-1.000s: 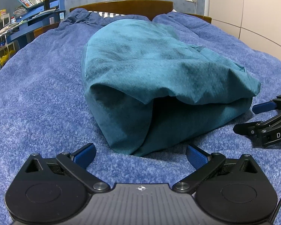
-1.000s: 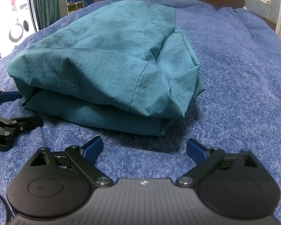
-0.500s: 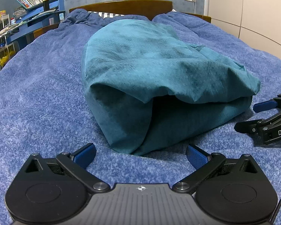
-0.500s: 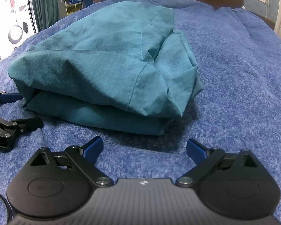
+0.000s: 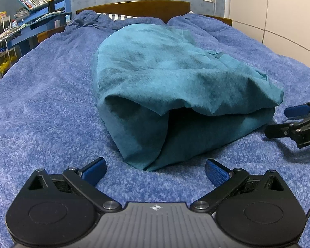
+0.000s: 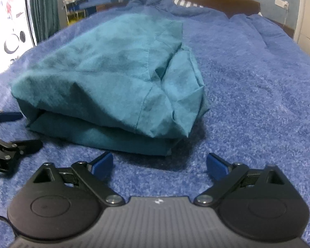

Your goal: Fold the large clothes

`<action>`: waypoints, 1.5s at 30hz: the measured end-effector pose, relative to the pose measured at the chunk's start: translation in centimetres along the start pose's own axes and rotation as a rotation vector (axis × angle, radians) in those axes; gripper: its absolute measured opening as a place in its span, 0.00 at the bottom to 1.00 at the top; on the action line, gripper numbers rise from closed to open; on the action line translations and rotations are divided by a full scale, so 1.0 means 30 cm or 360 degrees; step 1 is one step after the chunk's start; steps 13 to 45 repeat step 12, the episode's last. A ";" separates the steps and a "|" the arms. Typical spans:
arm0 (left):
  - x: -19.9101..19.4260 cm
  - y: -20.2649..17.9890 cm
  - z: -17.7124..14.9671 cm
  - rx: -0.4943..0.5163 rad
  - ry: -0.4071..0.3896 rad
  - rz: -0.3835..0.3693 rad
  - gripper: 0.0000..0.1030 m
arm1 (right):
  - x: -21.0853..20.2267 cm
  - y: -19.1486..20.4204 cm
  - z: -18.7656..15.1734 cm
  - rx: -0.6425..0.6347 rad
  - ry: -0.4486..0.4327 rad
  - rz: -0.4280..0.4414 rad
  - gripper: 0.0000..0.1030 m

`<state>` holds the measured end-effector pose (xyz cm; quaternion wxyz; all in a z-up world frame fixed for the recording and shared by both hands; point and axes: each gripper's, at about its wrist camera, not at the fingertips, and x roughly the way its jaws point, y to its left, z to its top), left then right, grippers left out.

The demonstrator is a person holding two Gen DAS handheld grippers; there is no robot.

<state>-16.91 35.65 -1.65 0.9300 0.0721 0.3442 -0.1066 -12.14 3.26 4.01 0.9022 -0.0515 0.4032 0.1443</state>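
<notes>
Folded teal garment [image 5: 175,78] on bed [image 5: 41,103]

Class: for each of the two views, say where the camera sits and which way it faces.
Left wrist: on the left gripper, low over the bed, facing the headboard; garment ahead, right gripper at right.
Right wrist: on the right gripper, facing likewise; left gripper at left.
Shared: garment, bed, headboard.

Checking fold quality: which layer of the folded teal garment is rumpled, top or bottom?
The top layer of the teal garment: creased and sagging over the near edge, while the bottom layer lies flat on the blue blanket.
</notes>
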 end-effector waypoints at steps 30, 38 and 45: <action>0.006 -0.023 -0.006 0.0021 0.0007 0.0013 1.00 | 0.042 0.068 -0.022 -0.0124 0.0037 -0.0157 1.00; 0.006 -0.023 -0.006 0.0021 0.0007 0.0013 1.00 | 0.042 0.068 -0.022 -0.0124 0.0037 -0.0157 1.00; 0.006 -0.023 -0.006 0.0021 0.0007 0.0013 1.00 | 0.042 0.068 -0.022 -0.0124 0.0037 -0.0157 1.00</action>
